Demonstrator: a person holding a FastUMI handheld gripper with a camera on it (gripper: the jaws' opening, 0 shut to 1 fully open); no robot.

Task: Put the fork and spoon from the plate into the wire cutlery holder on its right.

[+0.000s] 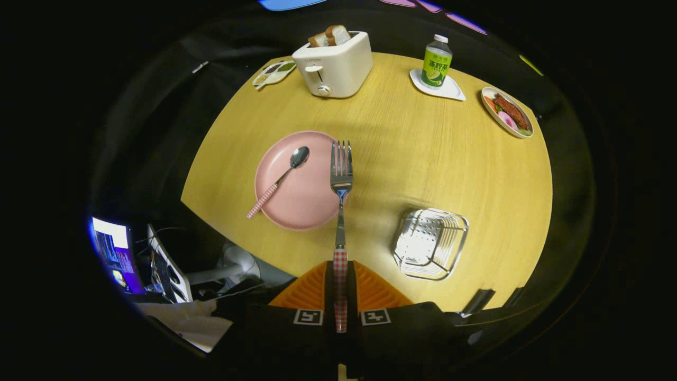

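My gripper [340, 275] is shut on the red-checked handle of the fork [341, 174], which sticks straight out ahead of the fingers, lifted above the table with its tines over the right rim of the pink plate [307, 206]. The spoon [285, 174] lies slanted on the plate, bowl toward the far side, its checked handle hanging over the plate's near-left rim. The wire cutlery holder [431, 242] stands on the table to the right of the plate and of my fingers, with nothing showing inside it.
On the round wooden table [423, 159], a white toaster [333, 63] with bread stands at the far side, a small condiment dish [273, 73] to its left. A green bottle [437, 62] on a white coaster and a plate of food [508, 112] sit far right. Screens stand beyond the table's left edge.
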